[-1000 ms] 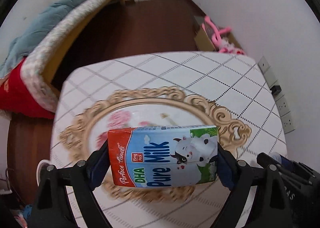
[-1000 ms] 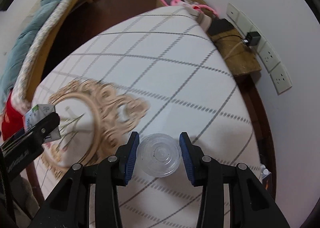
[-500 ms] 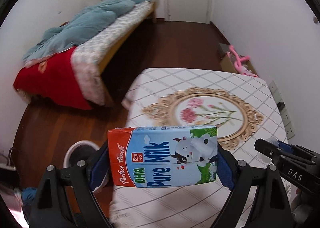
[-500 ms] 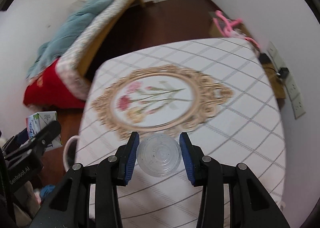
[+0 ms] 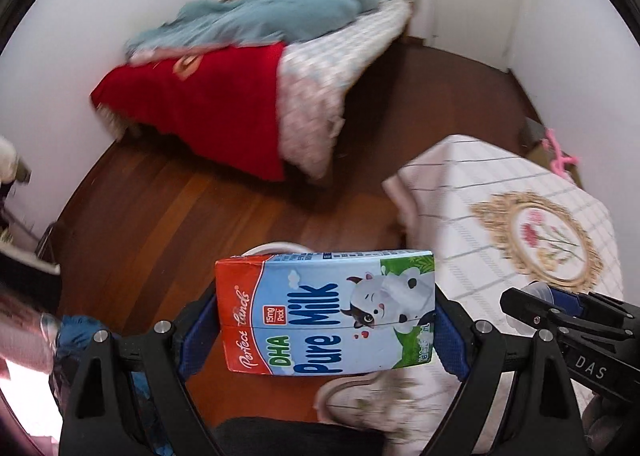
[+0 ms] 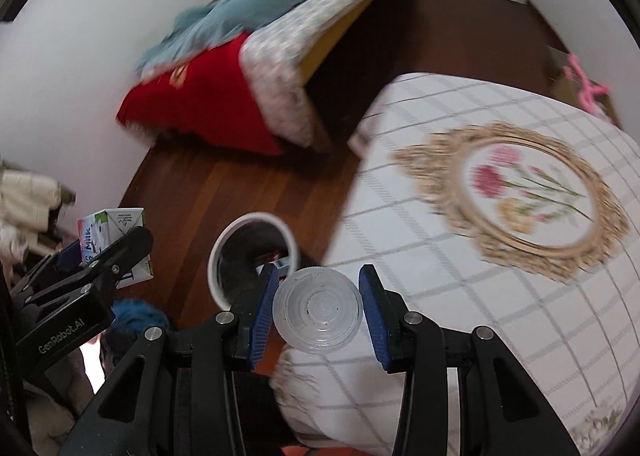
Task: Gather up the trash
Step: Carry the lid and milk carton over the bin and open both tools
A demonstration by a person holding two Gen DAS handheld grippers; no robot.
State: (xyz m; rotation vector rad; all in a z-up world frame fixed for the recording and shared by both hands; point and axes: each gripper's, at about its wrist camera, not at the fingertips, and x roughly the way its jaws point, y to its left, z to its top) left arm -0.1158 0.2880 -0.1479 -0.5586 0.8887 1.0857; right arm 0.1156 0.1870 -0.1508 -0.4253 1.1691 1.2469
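Note:
My left gripper is shut on a blue, red and green milk carton, held sideways above the wooden floor; the carton also shows in the right wrist view. My right gripper is shut on a clear plastic cup, seen end-on. A white round trash bin stands on the floor left of the table; the cup is just right of its rim. In the left wrist view only the bin's rim shows behind the carton. The right gripper also shows in the left wrist view.
A table with a checked floral cloth fills the right; it also shows in the left wrist view. A bed with red and blue blankets stands at the back. Clothes lie at the far left.
Both grippers have swung left, away from the table and toward the floor. The trash bin has come into close view under them. Both still hold their items.

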